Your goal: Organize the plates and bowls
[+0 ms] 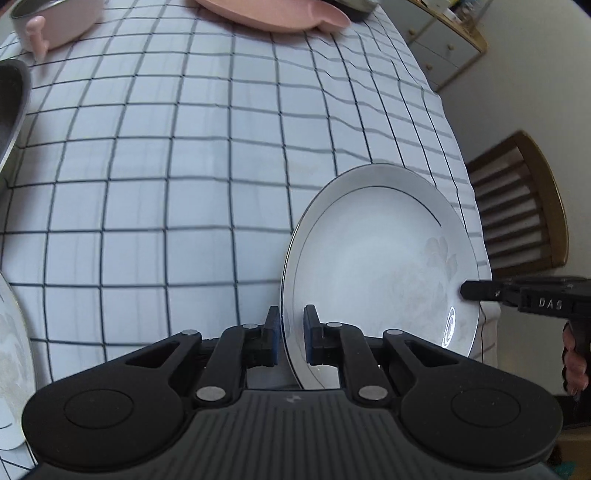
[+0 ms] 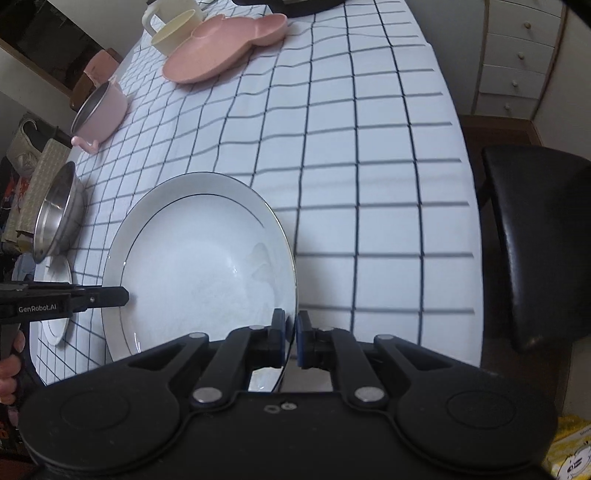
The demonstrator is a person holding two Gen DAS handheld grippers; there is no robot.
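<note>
Right wrist: both tongs pinch white plate rim; steel bowl beside.

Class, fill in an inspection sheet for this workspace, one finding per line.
Surface: table under a white checked cloth.
Job's things: white plate; second white plate; steel bowl; pink plate; pink pot.
Clutter: cream mugs.
Grippers: left gripper and right gripper each clamp the white plate's rim, opposite sides.
Cables: nothing seen.
Surroundings: black chair, drawers.
</note>
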